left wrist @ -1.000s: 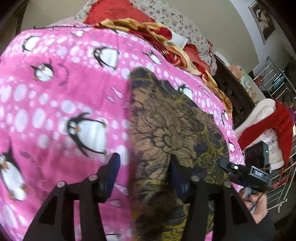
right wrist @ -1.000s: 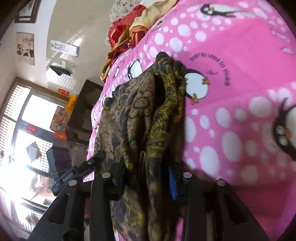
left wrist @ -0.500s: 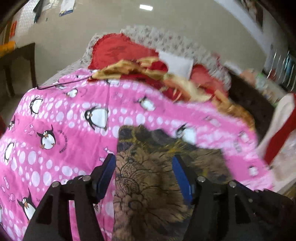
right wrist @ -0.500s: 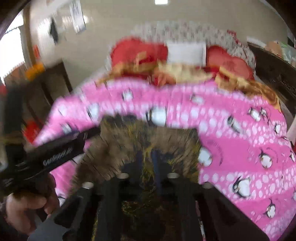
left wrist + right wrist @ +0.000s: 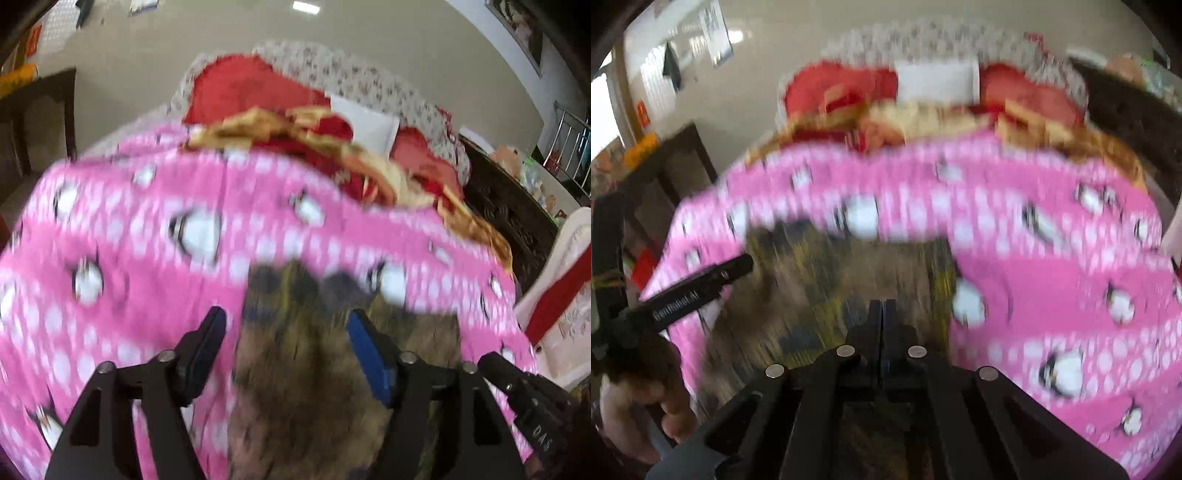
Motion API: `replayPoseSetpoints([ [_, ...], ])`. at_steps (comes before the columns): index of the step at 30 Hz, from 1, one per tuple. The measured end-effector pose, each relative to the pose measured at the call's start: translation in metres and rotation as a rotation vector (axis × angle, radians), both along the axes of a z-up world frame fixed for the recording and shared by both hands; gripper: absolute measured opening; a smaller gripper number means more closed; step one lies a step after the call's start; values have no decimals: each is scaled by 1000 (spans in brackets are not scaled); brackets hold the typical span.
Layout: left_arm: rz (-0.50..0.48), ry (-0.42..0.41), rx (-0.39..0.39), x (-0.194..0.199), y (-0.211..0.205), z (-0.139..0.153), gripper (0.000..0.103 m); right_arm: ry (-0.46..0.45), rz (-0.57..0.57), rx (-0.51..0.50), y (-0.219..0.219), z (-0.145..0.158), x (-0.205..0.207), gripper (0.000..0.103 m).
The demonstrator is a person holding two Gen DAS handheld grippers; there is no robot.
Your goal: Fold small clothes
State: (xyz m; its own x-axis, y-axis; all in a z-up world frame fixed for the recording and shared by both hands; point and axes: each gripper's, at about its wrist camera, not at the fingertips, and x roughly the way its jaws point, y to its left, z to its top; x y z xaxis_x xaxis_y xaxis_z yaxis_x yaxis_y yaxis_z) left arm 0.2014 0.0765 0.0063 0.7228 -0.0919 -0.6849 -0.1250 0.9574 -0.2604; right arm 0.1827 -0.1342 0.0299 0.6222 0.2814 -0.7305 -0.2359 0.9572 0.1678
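Left wrist view, left tool (image 5: pixel 284 328) spread wide over brown patterned garment (image 5: pixel 314 369), pink penguin blanket (image 5: pixel 129 258), right tool (image 5: pixel 882 314) fingers pressed together.

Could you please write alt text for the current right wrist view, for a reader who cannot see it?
The right gripper, fingers pressed together, sits over a brown and yellow patterned garment on a pink penguin-print blanket. The left gripper enters from the left. The image is motion-blurred; red pillows lie beyond.
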Motion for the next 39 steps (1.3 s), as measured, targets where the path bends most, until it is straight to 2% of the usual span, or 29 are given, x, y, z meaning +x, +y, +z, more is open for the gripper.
replayPoseSetpoints([
  [2,-5,11,24,20,-10,-2,75,-15,-30,-10,14,4,13,1],
  [6,1,119,87,47,-21,-37,75,64,-68,-11,32,-32,49,1],
  [7,-4,170,67,52,-20,-55,77,91,-78,-23,31,-45,55,1],
  [8,1,170,34,53,-16,-60,80,116,-76,-17,29,-57,60,1],
  [10,1,164,-12,55,-10,-62,83,94,-40,2,23,-68,62,1],
  [13,-12,176,12,53,-12,-55,82,113,-17,19,20,-67,65,1],
  [15,-33,161,8,43,-8,-40,80,130,9,16,16,-52,60,1],
  [16,-70,124,-11,28,-6,-24,80,117,16,16,12,-42,52,2],
  [19,-146,63,-1,-26,-2,2,81,32,97,15,-4,-6,6,9],
  [21,-179,68,9,-62,-4,5,81,20,152,7,-14,4,-33,12],
  [24,-216,85,28,-114,-11,0,81,16,210,-34,-16,-4,-86,12],
  [26,-233,81,59,-146,-22,-5,81,-12,224,-67,-12,-10,-108,12],
  [28,-267,66,86,-173,-34,-11,78,-22,226,-58,-10,-18,-124,12],
  [30,-265,64,101,-184,-40,-18,75,-33,221,-60,-4,-26,-129,12],
  [32,-260,102,70,-187,-41,-31,70,-18,166,-87,-3,-35,-127,12],
  [34,-239,139,67,-190,-40,-44,69,0,165,-56,-5,-39,-131,12],
  [35,-242,143,80,-188,-41,-49,69,-2,171,-59,-5,-41,-136,12],
  [37,-250,138,131,-189,-46,-55,70,10,172,-129,-2,-52,-143,12],
  [39,-257,139,165,-189,-53,-57,74,52,172,-109,-5,-67,-141,12],
])
